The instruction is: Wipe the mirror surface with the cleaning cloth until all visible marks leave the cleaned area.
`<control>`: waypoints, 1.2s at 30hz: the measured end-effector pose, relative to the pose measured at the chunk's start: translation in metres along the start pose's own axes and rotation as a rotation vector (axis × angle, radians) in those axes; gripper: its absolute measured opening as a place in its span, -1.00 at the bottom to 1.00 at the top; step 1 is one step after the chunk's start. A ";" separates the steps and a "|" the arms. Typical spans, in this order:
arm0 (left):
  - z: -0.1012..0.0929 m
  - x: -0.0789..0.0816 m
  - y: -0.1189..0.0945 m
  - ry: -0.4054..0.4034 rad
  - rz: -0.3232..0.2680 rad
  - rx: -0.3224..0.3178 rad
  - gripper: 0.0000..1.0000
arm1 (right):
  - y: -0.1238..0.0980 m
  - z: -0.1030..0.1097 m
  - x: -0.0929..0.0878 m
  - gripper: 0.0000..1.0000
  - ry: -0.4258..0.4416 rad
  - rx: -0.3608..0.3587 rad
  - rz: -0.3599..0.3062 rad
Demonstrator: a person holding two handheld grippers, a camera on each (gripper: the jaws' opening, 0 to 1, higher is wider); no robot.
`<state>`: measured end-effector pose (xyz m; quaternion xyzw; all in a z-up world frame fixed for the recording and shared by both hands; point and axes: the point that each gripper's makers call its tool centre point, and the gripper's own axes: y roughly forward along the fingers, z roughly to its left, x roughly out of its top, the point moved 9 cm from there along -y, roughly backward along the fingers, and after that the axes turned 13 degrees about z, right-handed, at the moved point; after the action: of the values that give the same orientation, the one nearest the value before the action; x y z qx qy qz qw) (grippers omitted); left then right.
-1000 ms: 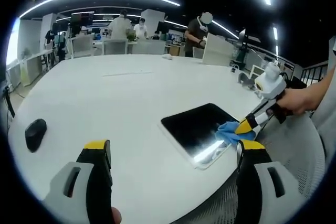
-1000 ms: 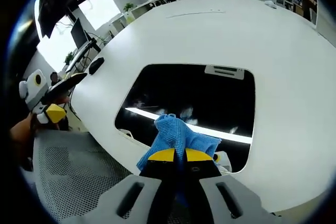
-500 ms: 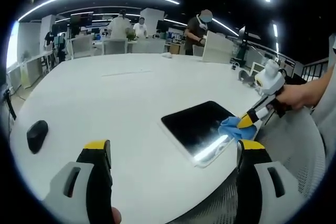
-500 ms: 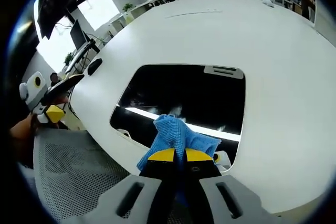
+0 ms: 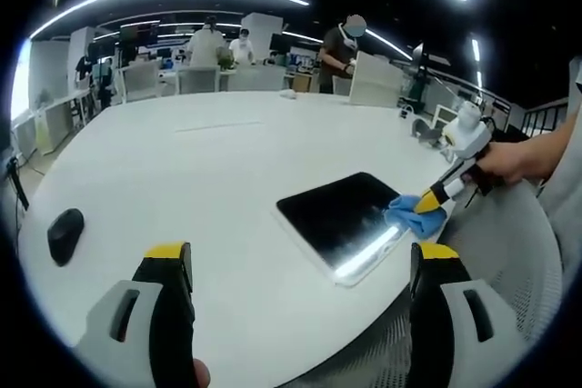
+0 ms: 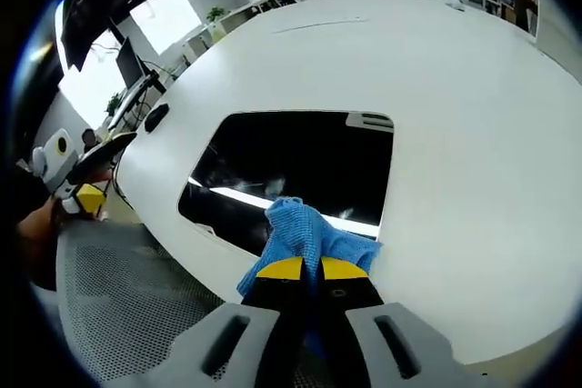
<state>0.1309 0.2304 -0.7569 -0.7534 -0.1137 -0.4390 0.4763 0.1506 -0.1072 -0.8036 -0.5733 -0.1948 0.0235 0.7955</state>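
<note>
Right tool (image 6: 303,267) clenched on the blue cleaning cloth (image 6: 309,235), yellow-tipped jaws shut together with the fabric bunched between and above them. Left tool (image 5: 300,265) released, jaws standing wide apart over bare desk, holding nothing.

Cloth crumpled into a soft peak, pressed onto the near edge of the mirror (image 6: 291,170). Mirror lay flat on the white desk (image 6: 455,115), close to its rim: a dark, rounded rectangle reflecting a bright strip of ceiling light across it. Faint pale smudges near that strip, too blurred to tell marks from reflections. Small grey tab at the mirror's far edge, hard to make out.

From the left gripper view, same cloth (image 5: 414,215) at the mirror's (image 5: 341,215) right corner, right tool (image 5: 435,195) slanting down to it from a hand (image 5: 509,163) at the right. Black mouse-like object (image 5: 64,233) well apart on the desk's left. People (image 5: 344,47) standing at far desks.
</note>
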 end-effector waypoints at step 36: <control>0.002 -0.006 -0.006 -0.023 -0.003 0.013 0.98 | 0.010 -0.015 0.039 -1.00 -0.033 -0.082 -0.044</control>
<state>0.1253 0.2367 -0.7580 -0.7551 -0.1231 -0.4305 0.4790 0.1933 -0.1078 -0.8056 -0.6006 -0.2211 0.0075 0.7683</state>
